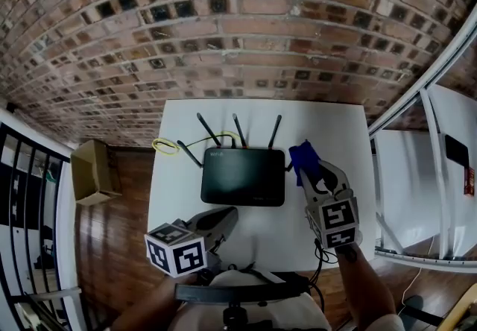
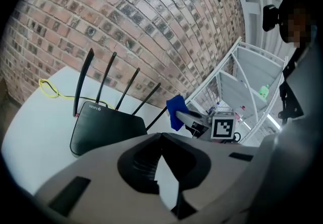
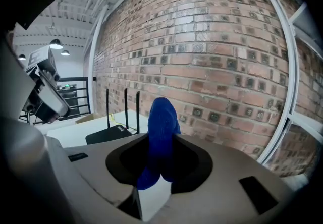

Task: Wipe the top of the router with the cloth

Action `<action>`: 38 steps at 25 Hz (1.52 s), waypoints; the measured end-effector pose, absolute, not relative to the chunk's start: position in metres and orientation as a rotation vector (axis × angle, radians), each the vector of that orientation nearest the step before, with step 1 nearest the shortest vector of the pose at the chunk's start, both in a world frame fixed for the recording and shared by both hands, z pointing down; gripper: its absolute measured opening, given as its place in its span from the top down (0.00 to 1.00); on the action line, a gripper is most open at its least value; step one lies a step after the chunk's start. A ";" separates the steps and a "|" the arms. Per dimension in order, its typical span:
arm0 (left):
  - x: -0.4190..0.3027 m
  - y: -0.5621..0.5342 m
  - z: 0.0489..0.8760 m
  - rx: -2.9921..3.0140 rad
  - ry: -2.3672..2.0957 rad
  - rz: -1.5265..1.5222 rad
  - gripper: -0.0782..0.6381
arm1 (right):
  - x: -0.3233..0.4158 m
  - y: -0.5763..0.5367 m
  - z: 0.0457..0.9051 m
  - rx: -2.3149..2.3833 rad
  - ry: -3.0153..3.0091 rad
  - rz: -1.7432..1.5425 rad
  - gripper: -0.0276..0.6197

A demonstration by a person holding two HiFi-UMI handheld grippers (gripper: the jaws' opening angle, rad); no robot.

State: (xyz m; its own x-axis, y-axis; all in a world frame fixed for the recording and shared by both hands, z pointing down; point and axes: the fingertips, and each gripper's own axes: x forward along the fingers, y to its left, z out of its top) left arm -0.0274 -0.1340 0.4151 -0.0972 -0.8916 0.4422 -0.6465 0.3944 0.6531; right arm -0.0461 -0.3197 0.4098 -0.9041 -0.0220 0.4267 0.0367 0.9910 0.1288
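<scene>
Right gripper view: right gripper (image 3: 161, 143) pinches blue cloth (image 3: 162, 117). Head view: cloth just right of black router (image 1: 243, 177), white table (image 1: 335, 124). Left gripper (image 2: 161, 136) jaws together, empty.

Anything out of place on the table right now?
Nothing serious. The router sits flat and square; only the yellow cable lies in a loose loop on the table off its back left corner.
</scene>
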 end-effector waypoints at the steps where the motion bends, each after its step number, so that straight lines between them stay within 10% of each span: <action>1: -0.027 -0.136 0.416 1.324 -1.829 -0.374 0.85 | -0.045 -0.320 0.416 -0.026 -2.685 -0.186 0.78; 38: -0.013 -0.162 0.439 1.141 -1.882 -0.370 0.85 | -0.038 -0.341 0.600 -0.111 -2.278 0.035 0.78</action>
